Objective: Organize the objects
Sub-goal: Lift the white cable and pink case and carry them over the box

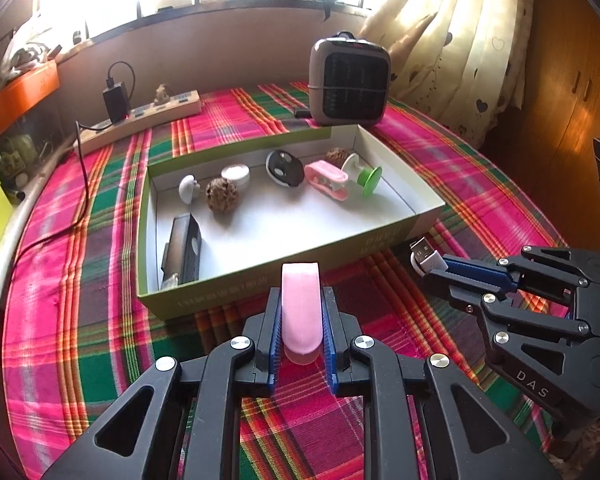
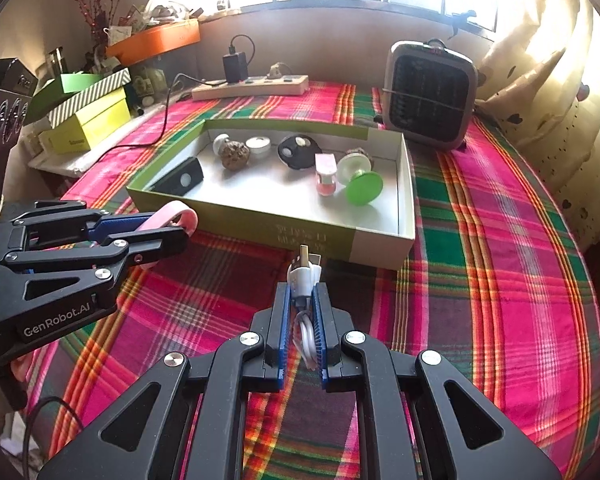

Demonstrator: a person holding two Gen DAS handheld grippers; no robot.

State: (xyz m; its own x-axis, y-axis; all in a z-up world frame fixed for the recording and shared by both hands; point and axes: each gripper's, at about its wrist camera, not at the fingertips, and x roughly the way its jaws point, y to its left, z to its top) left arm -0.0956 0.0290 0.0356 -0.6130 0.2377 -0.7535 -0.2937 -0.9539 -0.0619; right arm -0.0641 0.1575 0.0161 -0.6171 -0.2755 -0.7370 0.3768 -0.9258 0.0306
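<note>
A shallow green-and-white box lies on the plaid table and holds several small items: a pink clip, a green-and-white spool, two walnuts, a black disc, a black rectangular device. My left gripper is shut on a pink loop-shaped piece, just short of the box's near wall; it also shows in the right wrist view. My right gripper is shut on a white USB cable, near the box's near right corner; it also shows in the left wrist view.
A grey fan heater stands behind the box. A power strip with a black charger lies at the back left. Yellow and green boxes are stacked off the table's left edge. Curtains hang at the right.
</note>
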